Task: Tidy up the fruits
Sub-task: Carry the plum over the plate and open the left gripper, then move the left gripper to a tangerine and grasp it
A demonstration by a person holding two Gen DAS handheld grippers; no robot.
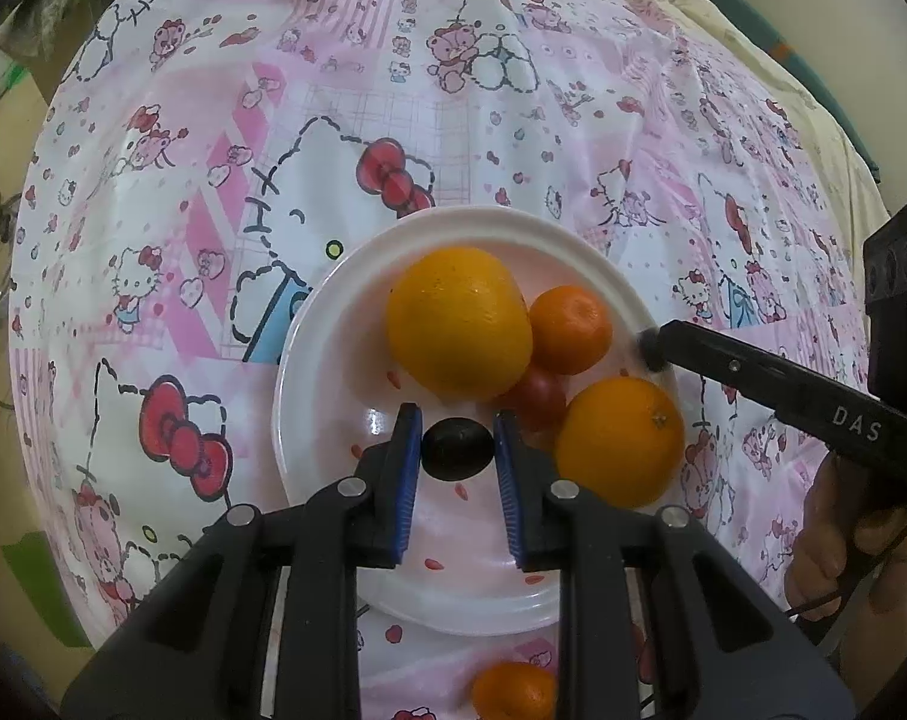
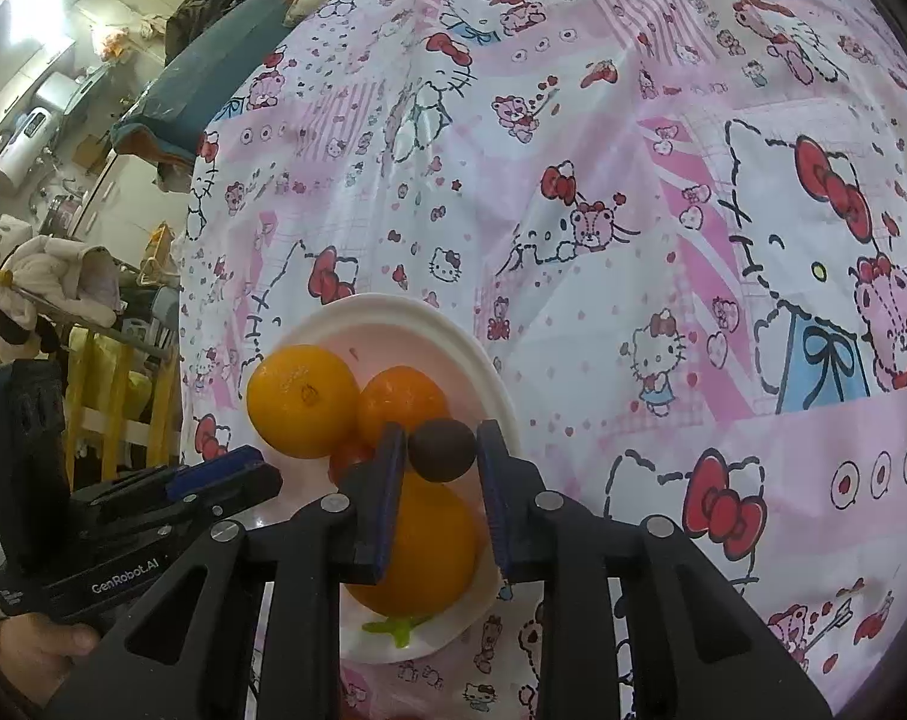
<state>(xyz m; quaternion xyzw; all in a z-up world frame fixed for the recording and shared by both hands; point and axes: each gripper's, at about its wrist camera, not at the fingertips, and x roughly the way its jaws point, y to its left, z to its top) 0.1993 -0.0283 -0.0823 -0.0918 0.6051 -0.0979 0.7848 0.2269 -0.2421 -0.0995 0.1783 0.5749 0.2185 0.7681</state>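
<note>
A white plate (image 1: 327,360) on the Hello Kitty cloth holds a large yellow-orange fruit (image 1: 458,321), a small mandarin (image 1: 570,330), an orange (image 1: 620,441) and a red fruit (image 1: 540,396). My left gripper (image 1: 458,444) is closed around a dark plum (image 1: 457,447) above the plate; the plum fills the gap between the blue pads. My right gripper (image 2: 440,450) holds a dark round fruit (image 2: 441,450) over the same plate (image 2: 453,336), above an orange (image 2: 417,546). Whether its pads touch the fruit is unclear. The right gripper also shows in the left wrist view (image 1: 753,375).
A small mandarin (image 1: 513,693) lies on the cloth near the plate's front edge. A green stem piece (image 2: 393,630) lies on the plate. The table's left edge (image 2: 183,300) borders a cluttered room with a wooden rack (image 2: 105,384).
</note>
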